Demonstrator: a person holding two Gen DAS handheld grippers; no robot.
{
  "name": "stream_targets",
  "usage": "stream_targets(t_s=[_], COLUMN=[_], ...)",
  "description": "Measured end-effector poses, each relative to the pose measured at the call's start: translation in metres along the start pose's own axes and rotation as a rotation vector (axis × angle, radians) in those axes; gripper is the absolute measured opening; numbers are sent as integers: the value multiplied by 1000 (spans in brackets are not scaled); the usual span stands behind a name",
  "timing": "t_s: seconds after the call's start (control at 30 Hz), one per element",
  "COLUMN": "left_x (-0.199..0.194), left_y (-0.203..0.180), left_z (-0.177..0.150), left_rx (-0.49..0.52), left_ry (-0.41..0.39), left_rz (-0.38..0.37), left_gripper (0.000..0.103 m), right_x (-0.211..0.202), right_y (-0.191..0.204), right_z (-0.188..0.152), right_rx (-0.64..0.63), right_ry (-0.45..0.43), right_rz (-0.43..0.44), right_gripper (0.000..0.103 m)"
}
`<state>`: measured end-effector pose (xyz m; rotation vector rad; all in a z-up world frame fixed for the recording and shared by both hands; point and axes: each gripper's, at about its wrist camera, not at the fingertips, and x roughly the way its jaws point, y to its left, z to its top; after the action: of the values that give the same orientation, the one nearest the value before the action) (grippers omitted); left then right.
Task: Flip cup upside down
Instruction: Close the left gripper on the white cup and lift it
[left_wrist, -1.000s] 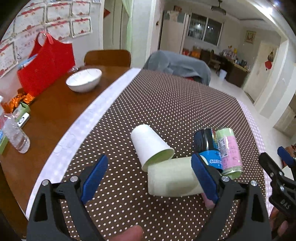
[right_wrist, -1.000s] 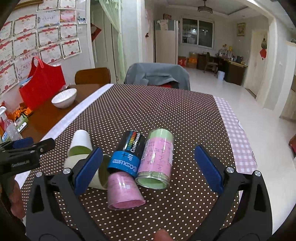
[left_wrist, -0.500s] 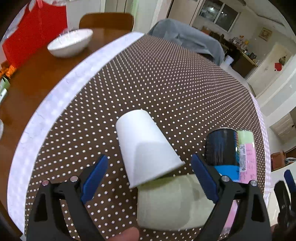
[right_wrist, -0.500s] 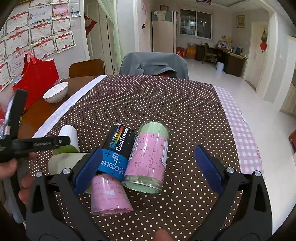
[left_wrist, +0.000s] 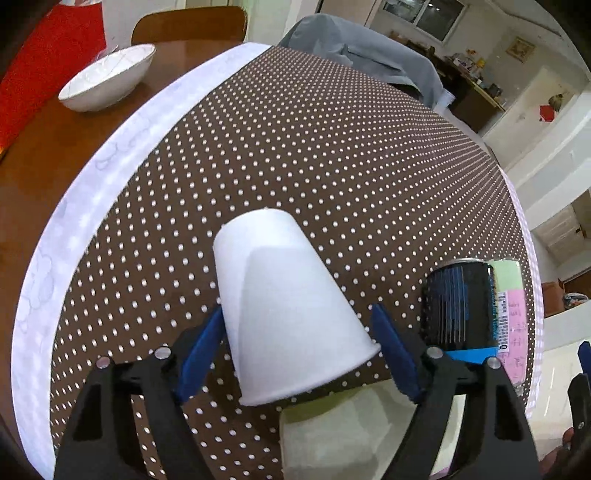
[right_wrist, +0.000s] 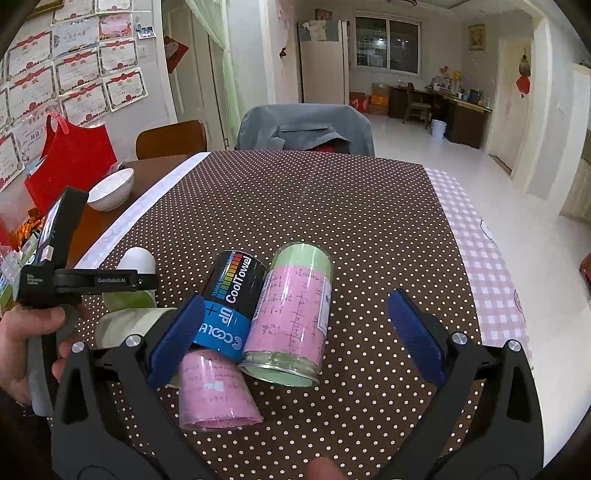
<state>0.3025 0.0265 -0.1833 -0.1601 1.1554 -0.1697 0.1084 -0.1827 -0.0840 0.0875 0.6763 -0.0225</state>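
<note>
Cup (left_wrist: 291, 317) and left tool (left_wrist: 299, 350) line up at the worktop's near-left stretch, where a white paper cup lies on its side on the dotted cloth (left_wrist: 332, 155), base pointing away toward the far edge, mouth facing back at the camera. Its long axis runs almost along the tool's reach, tilted a little left at the base. The left tool brackets it at the wide end: one blue pad (left_wrist: 201, 350) sits just beside the cup's left wall, the other just beside the rim on the right. Whether the pads press the paper cannot be told; the jaws are part-closed around it, not yet clearly clamped. A second pale cup (left_wrist: 354, 432) lies under and just behind the mouth, touching or nearly so.

The right tool (right_wrist: 295, 339) hangs spread wide and empty over a cluster of cans near the worktop's near edge: a black can (right_wrist: 232, 299), a pink-and-green can (right_wrist: 291, 314), and a pink cup (right_wrist: 214, 391). The left tool is plainly the nearer one. Judged from this, the flip calls for a firm pinch, a lift, and a quarter turn to bring the mouth down onto the cloth.
</note>
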Motion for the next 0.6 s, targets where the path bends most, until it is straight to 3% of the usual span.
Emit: stream_targets(t_s=[0.27, 0.47, 0.6], left_x=[-30, -30, -25], left_y=[-10, -3, 4], left_z=[0, -1, -8], left_rx=[54, 50, 40], left_ry=[-77, -66, -17], left_rz=[1, 19, 77], left_gripper=[77, 78, 78], right_x=[-12, -21, -23], right_y=[0, 4, 4], right_z=[-1, -5, -8], right_rx=[12, 5, 7], right_ry=[-16, -23, -21], right_rz=[-4, -3, -7], right_gripper=[97, 97, 97])
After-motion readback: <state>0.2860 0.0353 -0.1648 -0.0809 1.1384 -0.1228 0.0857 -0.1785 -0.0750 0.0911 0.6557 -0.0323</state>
